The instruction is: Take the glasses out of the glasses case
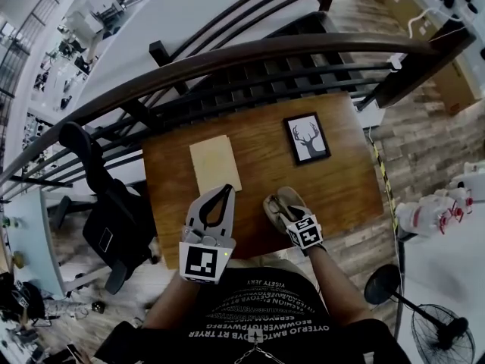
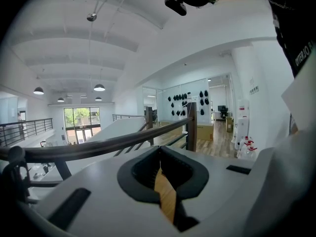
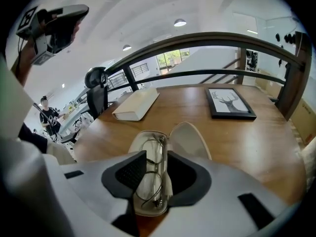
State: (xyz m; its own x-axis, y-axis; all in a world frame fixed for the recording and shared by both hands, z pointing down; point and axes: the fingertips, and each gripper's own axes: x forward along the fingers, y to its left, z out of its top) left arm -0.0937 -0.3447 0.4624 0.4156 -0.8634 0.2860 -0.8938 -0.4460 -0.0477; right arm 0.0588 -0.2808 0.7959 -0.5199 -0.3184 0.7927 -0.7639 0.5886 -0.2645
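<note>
An open cream glasses case (image 3: 190, 136) lies on the wooden table (image 1: 345, 180) near its front edge, lid flipped up to the right. Thin wire-frame glasses (image 3: 149, 174) lie folded in its tray. My right gripper (image 3: 157, 157) points steeply down over the tray, and its dark pads stand on either side of the glasses without visibly pressing on them. In the head view the case (image 1: 282, 201) pokes out beyond the right gripper (image 1: 286, 212). My left gripper (image 1: 225, 191) hovers to the left of the case with its fingertips together and nothing in it; the left gripper view (image 2: 160, 152) looks out level over the railing.
A cream book-like box (image 1: 214, 164) lies at the table's back left and a framed deer picture (image 1: 308, 138) at the back right. A dark wooden railing (image 1: 250, 55) runs behind the table. A black chair (image 1: 114, 211) stands to the left, a floor fan (image 1: 443, 332) at the lower right.
</note>
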